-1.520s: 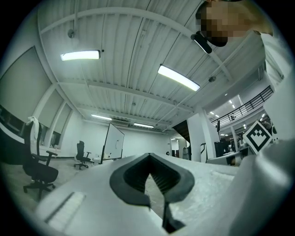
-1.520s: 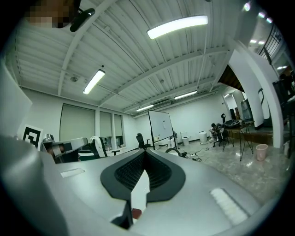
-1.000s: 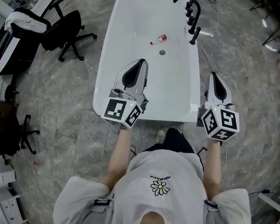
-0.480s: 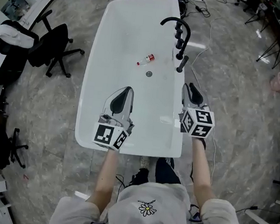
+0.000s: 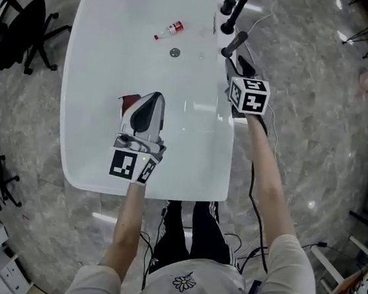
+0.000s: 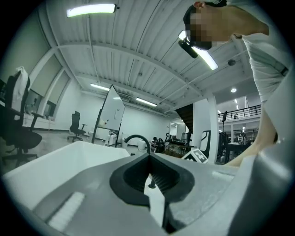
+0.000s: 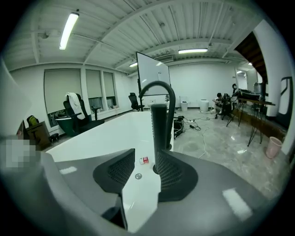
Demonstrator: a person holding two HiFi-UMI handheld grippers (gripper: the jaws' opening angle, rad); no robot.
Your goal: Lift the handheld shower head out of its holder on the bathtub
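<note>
- The left gripper (image 5: 148,100) hovers over the white oval bathtub (image 5: 81,170), its jaws pressed together on nothing.
- A small red-capped bottle (image 5: 168,30) lies toward the tub's 12 o'clock end.
- The black cylindrical handheld shower head (image 5: 234,44) stands upright in its holder on the 2 o'clock rim.
- The right gripper (image 5: 238,62), jaws apart, sits just short of it.
</note>
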